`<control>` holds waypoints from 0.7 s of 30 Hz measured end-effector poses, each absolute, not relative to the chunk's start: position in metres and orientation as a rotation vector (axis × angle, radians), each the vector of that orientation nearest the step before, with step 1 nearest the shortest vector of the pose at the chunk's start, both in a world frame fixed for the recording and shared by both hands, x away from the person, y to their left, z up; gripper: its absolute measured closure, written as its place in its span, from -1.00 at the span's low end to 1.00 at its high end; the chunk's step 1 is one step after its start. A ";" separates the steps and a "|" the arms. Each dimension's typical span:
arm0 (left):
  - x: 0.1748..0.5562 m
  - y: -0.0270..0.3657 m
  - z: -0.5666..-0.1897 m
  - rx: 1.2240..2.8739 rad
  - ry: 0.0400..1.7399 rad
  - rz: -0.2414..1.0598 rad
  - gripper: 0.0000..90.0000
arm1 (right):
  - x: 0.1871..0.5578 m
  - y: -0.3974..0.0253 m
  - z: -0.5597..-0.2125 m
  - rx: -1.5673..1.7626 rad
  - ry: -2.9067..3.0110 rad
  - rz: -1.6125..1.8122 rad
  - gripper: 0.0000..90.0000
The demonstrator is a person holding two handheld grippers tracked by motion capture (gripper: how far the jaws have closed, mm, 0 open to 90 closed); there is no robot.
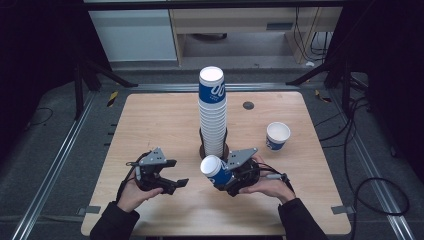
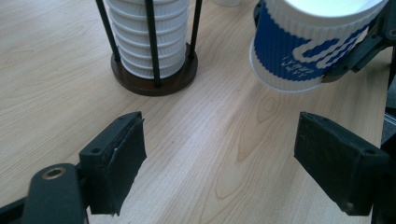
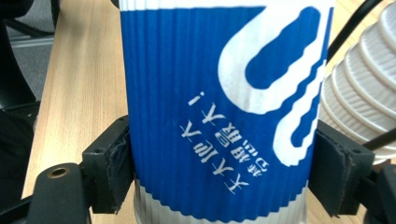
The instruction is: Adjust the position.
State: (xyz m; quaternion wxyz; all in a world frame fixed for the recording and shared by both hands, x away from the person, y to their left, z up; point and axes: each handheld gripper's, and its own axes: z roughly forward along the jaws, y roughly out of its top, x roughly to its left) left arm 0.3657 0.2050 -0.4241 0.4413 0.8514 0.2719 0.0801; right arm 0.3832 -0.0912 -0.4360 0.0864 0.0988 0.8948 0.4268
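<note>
Right hand-held gripper (image 1: 223, 176) grips one paper cup (image 1: 215, 170), drawn from the stack (image 1: 213, 117) just beyond; left hand-held gripper (image 1: 172, 183) open, empty; placement remains

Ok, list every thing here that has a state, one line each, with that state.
left gripper: open, holding nothing, just above the table.
right gripper: shut on the blue-and-white paper cup, jaws pressing its ribbed sleeve.
blue-and-white paper cup: held, tilted towards the left gripper, off the table.
cup stack: tall, nested, upright in its black rod holder.
lone paper cup: upright on the table, mouth up, untouched.
</note>
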 end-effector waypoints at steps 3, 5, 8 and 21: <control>0.365 0.201 -0.422 2.120 0.652 0.196 -0.65 | 0.384 -0.088 -0.438 0.296 2.680 1.262 -0.55; 0.364 0.198 -0.421 2.122 0.638 0.187 -0.65 | 0.385 -0.086 -0.441 0.286 2.688 1.255 -0.55; 0.363 0.194 -0.420 2.129 0.621 0.185 -0.65 | 0.385 -0.080 -0.443 0.267 2.704 1.234 -0.55; 0.359 0.178 -0.420 2.154 0.564 0.147 -0.63 | 0.381 -0.058 -0.453 0.196 2.752 1.190 -0.55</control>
